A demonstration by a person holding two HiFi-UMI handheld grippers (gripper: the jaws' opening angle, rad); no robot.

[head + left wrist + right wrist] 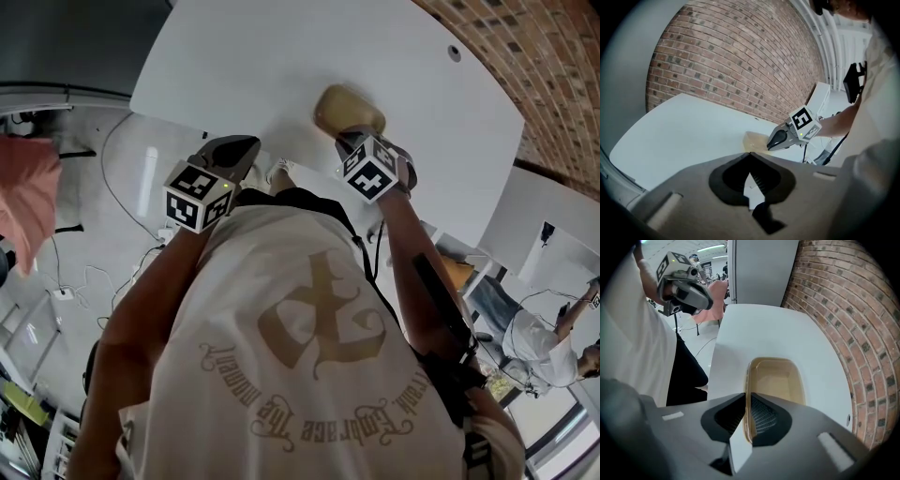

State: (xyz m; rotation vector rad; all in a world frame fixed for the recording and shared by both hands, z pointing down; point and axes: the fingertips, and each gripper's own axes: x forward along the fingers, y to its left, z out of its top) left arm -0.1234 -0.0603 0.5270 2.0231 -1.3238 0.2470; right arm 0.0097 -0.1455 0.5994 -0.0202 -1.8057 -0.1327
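Note:
A tan, see-through plastic tub (349, 110) stands empty on the white table (281, 56). My right gripper (351, 137) is shut on the tub's near left rim; in the right gripper view the jaws (746, 398) pinch that wall of the tub (780, 380), one inside and one outside. My left gripper (242, 154) hovers over the table's near edge, left of the tub and apart from it. Its jaws (749, 157) are closed tip to tip with nothing between them. From there the tub (753, 140) and the right gripper (780, 138) show ahead to the right.
A brick wall (740, 61) runs along the table's far side. There is a small round hole (455, 53) in the tabletop near that wall. A pink cloth (23, 197) hangs at the left, cables lie on the floor (103, 253), and another person (544, 342) sits at the lower right.

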